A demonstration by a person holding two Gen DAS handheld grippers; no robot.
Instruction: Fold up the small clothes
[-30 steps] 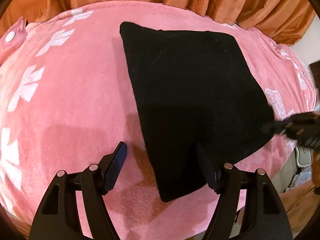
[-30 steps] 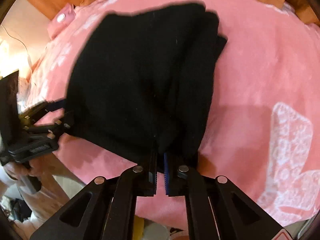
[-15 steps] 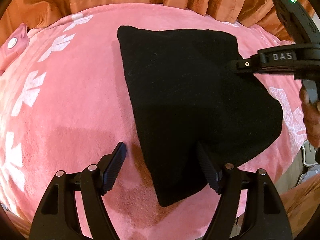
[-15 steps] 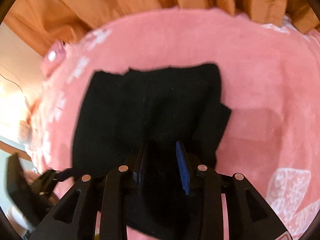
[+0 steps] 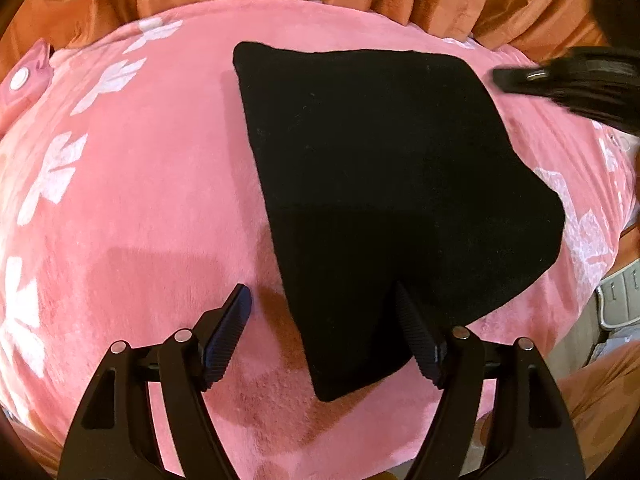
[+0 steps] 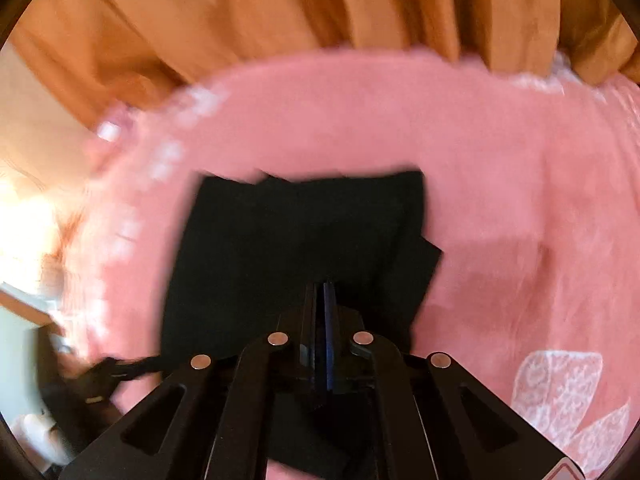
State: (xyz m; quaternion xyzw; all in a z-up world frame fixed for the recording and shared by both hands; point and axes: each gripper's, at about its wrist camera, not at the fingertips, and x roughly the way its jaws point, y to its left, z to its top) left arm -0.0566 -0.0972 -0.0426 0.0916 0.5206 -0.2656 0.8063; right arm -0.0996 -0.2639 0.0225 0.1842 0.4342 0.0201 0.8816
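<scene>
While you hover over it: the folded black knit garment (image 5: 384,184) lies flat on the pink plush blanket with white flower prints (image 5: 132,216), and every place below is given against that garment.
Garment: it is a thick dark wedge in your left view, broad at its far end and narrowing to a blunt corner at its near end; in your right view (image 6: 296,248) its right edge shows stepped layers.
Blanket: it spreads out on all sides of the garment, its white prints lying well off to the left and right.
Left gripper (image 5: 324,316): your fingers stand wide apart above the garment's near corner; the left finger (image 5: 228,332) is over bare blanket just left of the garment's edge, the right finger (image 5: 416,336) is over the dark cloth, and nothing is gripped.
Right gripper (image 6: 322,296): your fingers have just been closing and now meet with nothing between them, pointing down over the garment's near edge; the picture is blurred.
Right gripper from the left view (image 5: 576,80): it is a dark blurred shape beyond the garment's far right corner, apart from the cloth.
Orange pleated curtain (image 6: 320,12): it hangs behind the garment, past the blanket's far edge.
</scene>
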